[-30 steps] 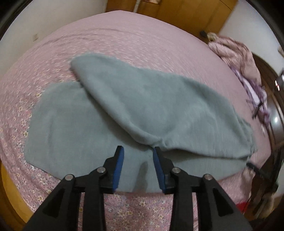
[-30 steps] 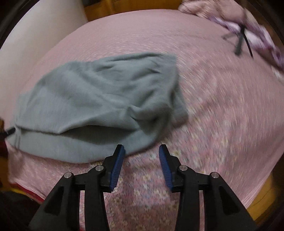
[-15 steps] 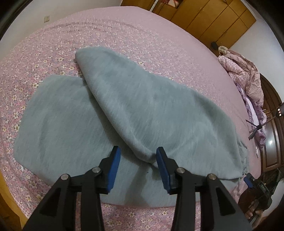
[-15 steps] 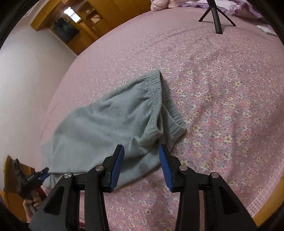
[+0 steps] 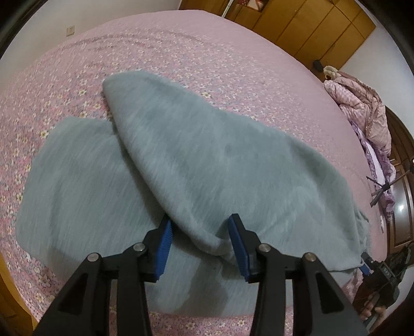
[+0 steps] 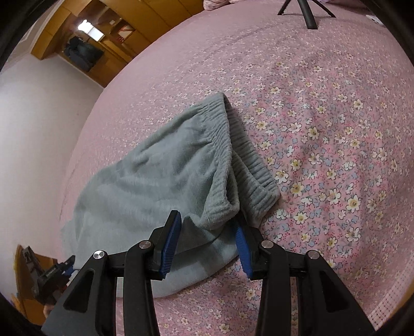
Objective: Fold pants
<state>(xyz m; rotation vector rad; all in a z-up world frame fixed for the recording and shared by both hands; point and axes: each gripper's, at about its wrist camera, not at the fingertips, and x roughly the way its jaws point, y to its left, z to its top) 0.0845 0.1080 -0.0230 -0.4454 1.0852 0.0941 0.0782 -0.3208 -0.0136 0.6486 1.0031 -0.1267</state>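
Observation:
Grey-green fleece pants [image 5: 207, 160] lie on a pink flowered bedspread [image 5: 181, 51], one leg draped slantwise over the other. My left gripper [image 5: 199, 227] is open, its blue pads on either side of the upper leg's folded edge. In the right wrist view the ribbed waistband [image 6: 245, 160] of the pants [image 6: 160, 181] points away from me. My right gripper [image 6: 208, 224] is open around the near corner of the waistband, and the cloth partly hides its right pad.
A crumpled pink quilt [image 5: 362, 103] lies at the bed's far right. A black tripod [image 6: 308, 13] stands on the bed beyond the waistband. Wooden wardrobes [image 5: 297, 23] line the far wall. The bed's wooden edge [image 5: 15, 297] runs close below the pants.
Both grippers have moved forward and down onto the pants. The left now straddles the upper leg's edge, the right the waistband corner. Both stay open.

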